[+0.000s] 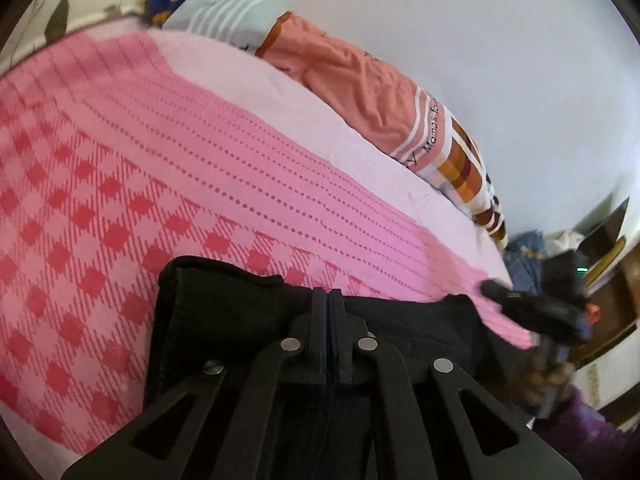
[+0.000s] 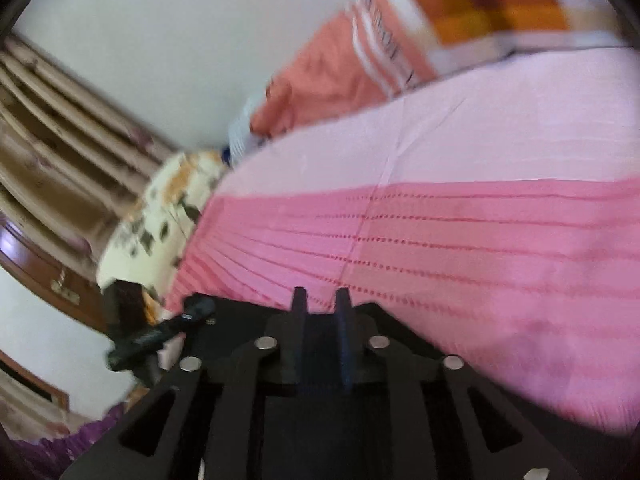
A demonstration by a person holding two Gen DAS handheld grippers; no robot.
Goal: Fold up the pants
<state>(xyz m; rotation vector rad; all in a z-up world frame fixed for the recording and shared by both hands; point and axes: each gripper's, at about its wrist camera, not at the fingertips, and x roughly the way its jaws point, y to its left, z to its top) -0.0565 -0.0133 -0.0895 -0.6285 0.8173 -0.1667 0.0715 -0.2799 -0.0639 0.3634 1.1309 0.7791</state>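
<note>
Black pants [image 1: 224, 320] lie folded on the pink checked bedsheet [image 1: 120, 184], right under my left gripper [image 1: 328, 296]. Its two fingers are pressed together at the pants' far edge, pinching the dark cloth. In the left wrist view my right gripper [image 1: 516, 304] shows blurred at the pants' right end. In the blurred right wrist view the right gripper [image 2: 322, 300] has a narrow gap between its fingers, with pink sheet [image 2: 480, 260] showing past the tips and nothing clamped. Black pants [image 2: 236, 314] spread beneath it. The left gripper [image 2: 192, 312] appears there at the left.
An orange pillow [image 1: 360, 92] and a striped one [image 1: 228, 12] lie along the wall at the bed's far side. A floral pillow [image 2: 160, 220] sits at the bed's end, with wooden furniture [image 2: 60, 140] beyond it. A heap of clothes [image 1: 524, 256] is past the bed's right corner.
</note>
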